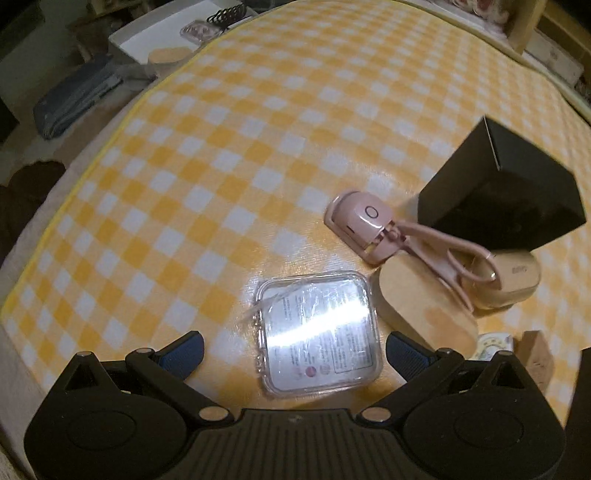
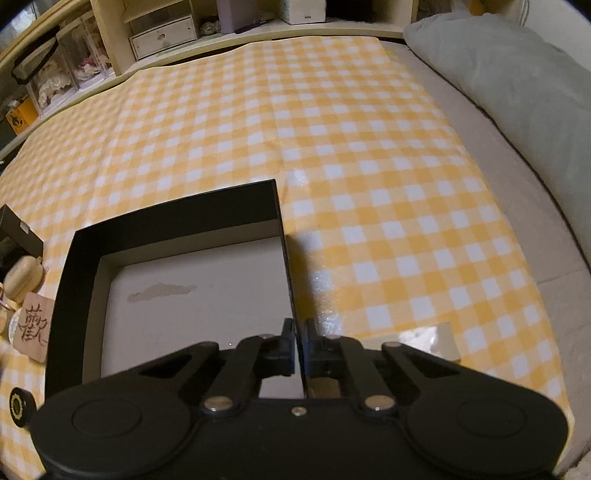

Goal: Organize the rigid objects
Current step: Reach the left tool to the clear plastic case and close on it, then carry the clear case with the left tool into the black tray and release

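My left gripper [image 1: 295, 350] is open, its blue-padded fingers either side of a clear square plastic case [image 1: 319, 332] lying flat on the yellow checked cloth. To its right lie a pink eyelash curler [image 1: 373, 225], a beige oval case [image 1: 428, 310], a cream earbud case [image 1: 513, 282] and a small black box [image 1: 502, 195]. My right gripper [image 2: 300, 347] is shut on the right wall of a shallow black tray box [image 2: 173, 206] with a pale, empty floor.
A wooden tag with a carved character [image 2: 35, 326], a beige case [image 2: 22, 280] and a black-gold round cap [image 2: 18, 406] lie left of the tray. A white tray [image 1: 166, 33] sits beyond the far left cloth edge. Grey bedding [image 2: 517, 74] lies on the right, shelves [image 2: 162, 33] behind.
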The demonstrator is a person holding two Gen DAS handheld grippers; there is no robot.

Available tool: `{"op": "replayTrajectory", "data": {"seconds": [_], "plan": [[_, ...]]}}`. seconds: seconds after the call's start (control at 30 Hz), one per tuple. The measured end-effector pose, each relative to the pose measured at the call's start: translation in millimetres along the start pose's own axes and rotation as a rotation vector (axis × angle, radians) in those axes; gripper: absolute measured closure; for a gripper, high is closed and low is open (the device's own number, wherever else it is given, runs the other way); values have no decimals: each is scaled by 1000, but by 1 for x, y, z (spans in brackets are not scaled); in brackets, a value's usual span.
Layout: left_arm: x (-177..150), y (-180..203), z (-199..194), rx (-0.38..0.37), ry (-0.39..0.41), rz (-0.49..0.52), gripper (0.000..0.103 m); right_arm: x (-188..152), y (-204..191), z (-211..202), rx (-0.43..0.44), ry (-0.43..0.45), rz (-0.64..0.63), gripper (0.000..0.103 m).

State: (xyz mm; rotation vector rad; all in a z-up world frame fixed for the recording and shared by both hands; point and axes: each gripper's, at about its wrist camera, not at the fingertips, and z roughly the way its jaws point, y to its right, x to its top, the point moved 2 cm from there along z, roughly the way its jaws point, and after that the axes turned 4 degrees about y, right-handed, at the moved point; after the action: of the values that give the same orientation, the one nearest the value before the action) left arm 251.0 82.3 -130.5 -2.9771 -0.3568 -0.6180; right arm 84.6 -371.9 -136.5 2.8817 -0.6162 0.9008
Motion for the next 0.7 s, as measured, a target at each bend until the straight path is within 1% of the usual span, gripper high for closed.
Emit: {"op": "replayTrajectory", "data": {"seconds": [0.07, 0.2, 0.27, 0.3, 0.33, 0.4, 0.43, 0.57, 0.63, 0.7], "plan": [[1, 5, 8, 4, 0, 1, 0, 0, 0, -1, 8, -3, 6, 98], [2, 5, 18, 8, -9, -64, 0, -2, -5, -2, 21, -16, 6, 99], [3, 4, 20, 18, -9, -81, 0, -4, -5, -3, 25, -18, 7, 99], [3, 6, 21, 21, -16, -71, 3, -4, -6, -3, 25, -17, 8, 99], [3, 9, 21, 35, -27, -31, 6, -5, -5, -3, 24, -15, 10, 99], [5, 14, 19, 10, -4, 29, 21, -6, -4, -3, 25, -15, 15, 99], [7, 16, 18, 2, -1, 37, 23, -7, -6, -3, 24, -15, 14, 99], [10, 14, 17, -13, -18, 20, 24, -6, -4, -3, 25, -16, 15, 99], [15, 9, 15, -35, -35, -21, 24, -5, -4, -3, 25, -16, 14, 99], [17, 3, 9, -79, -44, -78, 24, -5, -5, -2, 25, -16, 14, 99]]}}
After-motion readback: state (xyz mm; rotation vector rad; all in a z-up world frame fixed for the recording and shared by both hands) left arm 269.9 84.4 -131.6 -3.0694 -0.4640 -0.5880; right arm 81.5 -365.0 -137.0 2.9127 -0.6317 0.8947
